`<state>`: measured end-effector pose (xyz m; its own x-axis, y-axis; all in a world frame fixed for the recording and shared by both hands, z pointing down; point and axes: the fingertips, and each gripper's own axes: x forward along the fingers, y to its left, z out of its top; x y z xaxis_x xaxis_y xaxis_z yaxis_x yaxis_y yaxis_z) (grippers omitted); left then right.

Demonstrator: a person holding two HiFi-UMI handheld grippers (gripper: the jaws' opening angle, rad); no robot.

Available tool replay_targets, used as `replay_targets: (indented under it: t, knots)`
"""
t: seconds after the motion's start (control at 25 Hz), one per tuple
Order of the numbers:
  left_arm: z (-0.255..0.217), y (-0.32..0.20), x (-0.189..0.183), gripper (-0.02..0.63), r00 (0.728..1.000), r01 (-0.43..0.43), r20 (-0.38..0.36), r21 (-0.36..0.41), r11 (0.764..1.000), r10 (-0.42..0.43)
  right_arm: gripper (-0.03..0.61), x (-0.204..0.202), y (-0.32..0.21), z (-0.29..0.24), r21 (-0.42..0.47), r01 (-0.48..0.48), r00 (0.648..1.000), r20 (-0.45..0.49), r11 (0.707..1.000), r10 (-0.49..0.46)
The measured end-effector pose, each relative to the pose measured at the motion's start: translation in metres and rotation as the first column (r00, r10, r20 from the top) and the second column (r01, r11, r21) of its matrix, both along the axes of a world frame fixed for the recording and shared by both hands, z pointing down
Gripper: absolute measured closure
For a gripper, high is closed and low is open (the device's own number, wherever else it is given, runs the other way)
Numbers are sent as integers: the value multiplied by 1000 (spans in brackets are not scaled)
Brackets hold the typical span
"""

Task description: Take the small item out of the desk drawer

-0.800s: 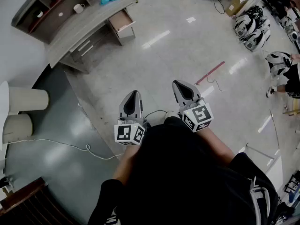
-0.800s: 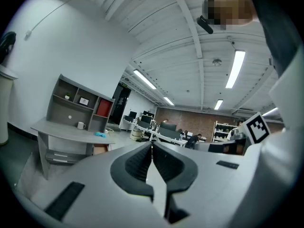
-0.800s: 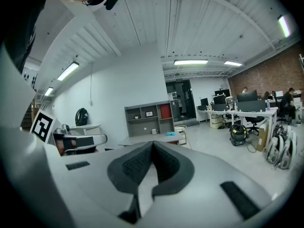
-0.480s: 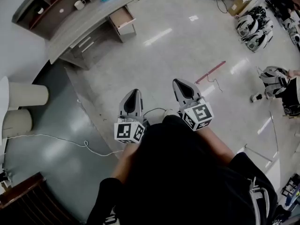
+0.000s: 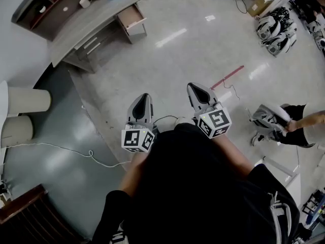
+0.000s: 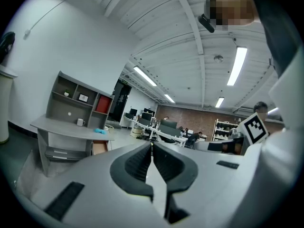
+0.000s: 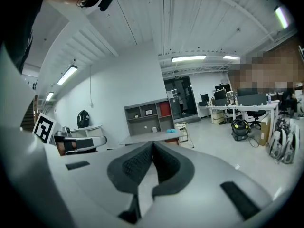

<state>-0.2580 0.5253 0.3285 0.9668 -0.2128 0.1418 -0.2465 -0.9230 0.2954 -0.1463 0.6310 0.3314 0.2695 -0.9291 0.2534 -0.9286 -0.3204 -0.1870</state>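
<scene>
Drawer [image 5: 131, 17] of the desk [image 5: 85, 27] has barely shifted: still open, far ahead of the left hand-held gripper [image 5: 143, 99] and right hand-held gripper [image 5: 197, 90]. Both stay clenched, empty. Walking closer comes first.

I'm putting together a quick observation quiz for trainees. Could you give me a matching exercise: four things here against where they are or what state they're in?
Things:
1 drawer
2 mug
3 left gripper
4 white cable

Places or states:
A shut, holding nothing
B lying on the floor
C pulled open
D standing on the desk

Pairs: 1-C, 2-D, 3-A, 4-B
</scene>
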Motion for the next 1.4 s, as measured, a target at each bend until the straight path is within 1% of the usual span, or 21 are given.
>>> replay_targets:
  t: [0.2,0.36,0.4,0.44,0.48,0.52,0.64,0.72,0.88,1.04,1.16,1.28,1.4]
  knots:
    - [4,4,6,598,1000,-8,2,-3,1000,8,573,10,10,6,-15,0,1000,9,1000,0]
    - [11,3,5,597,1000,12,8,-8,1000,-12,478,25,25,13,-33,-4,1000,21,999,4]
    - [12,2,5,595,1000,23,10,-4,1000,-22,444,30,29,15,-38,-11,1000,22,999,12]
    - [13,1,4,575,999,36,9,-3,999,-35,411,35,33,16,-42,-23,999,22,999,24]
    - [14,-1,4,473,999,54,6,-7,999,-54,378,41,38,18,-45,-39,999,20,998,40]
    - [15,-4,3,431,997,78,3,-18,997,-78,357,46,42,19,-47,-57,998,17,997,57]
    - [17,-8,3,404,991,132,6,-45,990,-132,306,61,54,23,-57,-94,995,13,994,95]
    - [18,-7,5,388,991,131,17,-35,991,-131,298,64,56,26,-55,-100,995,24,993,101]
    - [23,-1,7,387,995,94,33,-34,995,-93,298,57,55,34,-54,-82,996,41,995,85]
    - [31,11,22,387,997,62,56,-49,997,-60,298,54,64,52,-81,-67,994,77,994,73]
    - [35,18,34,387,997,29,69,-41,999,-26,299,51,68,65,-102,-52,992,107,993,63]
    - [38,17,47,387,997,2,78,-35,999,0,301,56,62,73,-120,-38,992,119,992,52]
    - [48,5,61,387,996,-25,83,-63,998,31,304,66,45,75,-116,-43,990,126,992,58]
